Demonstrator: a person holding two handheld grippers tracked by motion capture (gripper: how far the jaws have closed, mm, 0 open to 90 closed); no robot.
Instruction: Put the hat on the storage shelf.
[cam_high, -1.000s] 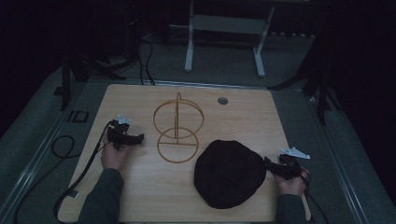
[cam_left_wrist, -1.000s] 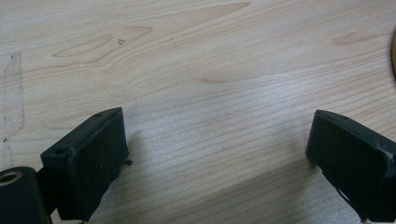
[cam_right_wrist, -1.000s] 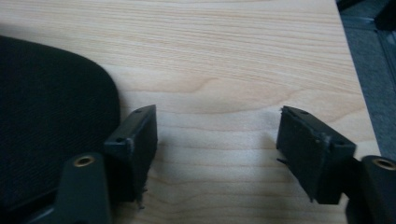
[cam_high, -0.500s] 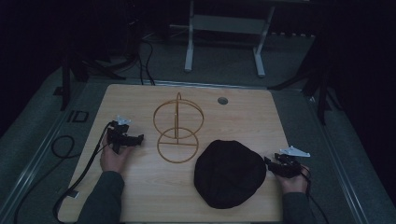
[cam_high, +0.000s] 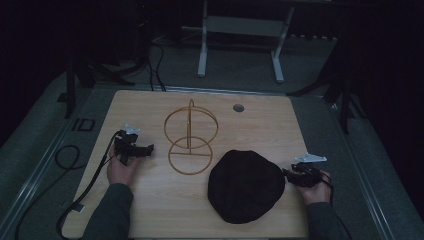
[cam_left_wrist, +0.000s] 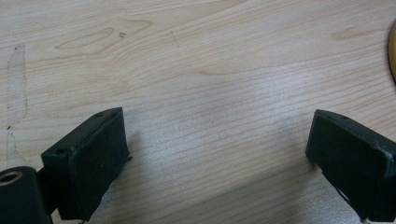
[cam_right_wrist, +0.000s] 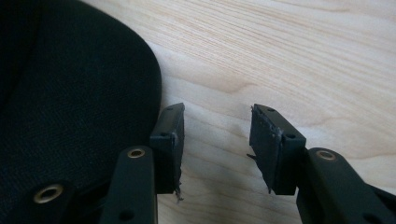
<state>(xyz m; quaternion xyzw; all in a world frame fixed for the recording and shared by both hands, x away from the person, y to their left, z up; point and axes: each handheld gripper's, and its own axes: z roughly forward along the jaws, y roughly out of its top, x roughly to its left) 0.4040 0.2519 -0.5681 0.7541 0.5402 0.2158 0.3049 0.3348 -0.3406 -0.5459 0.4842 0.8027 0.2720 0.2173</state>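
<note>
A black fabric hat (cam_high: 246, 185) lies flat on the wooden table (cam_high: 150, 210), front right of centre. Behind it to the left stands a gold wire stand (cam_high: 191, 137) made of rings on a round base. My right gripper (cam_high: 286, 173) lies at the hat's right edge. Its jaws have just been closing and stand partly apart, with only bare wood between them (cam_right_wrist: 217, 114). The hat (cam_right_wrist: 70, 93) lies just outside one jaw. My left gripper (cam_high: 148, 148) rests left of the stand, open wide over bare wood (cam_left_wrist: 217, 126). The stand's gold edge (cam_left_wrist: 393, 56) shows beyond it.
A small round grommet (cam_high: 238, 107) sits near the table's far edge. The left gripper's cable (cam_high: 75, 200) trails off the table's front left corner. A grey metal frame (cam_high: 240, 25) stands on the floor beyond the table.
The right hand has shifted slightly at the hat's edge. The left hand, the hat and the stand have not moved.
</note>
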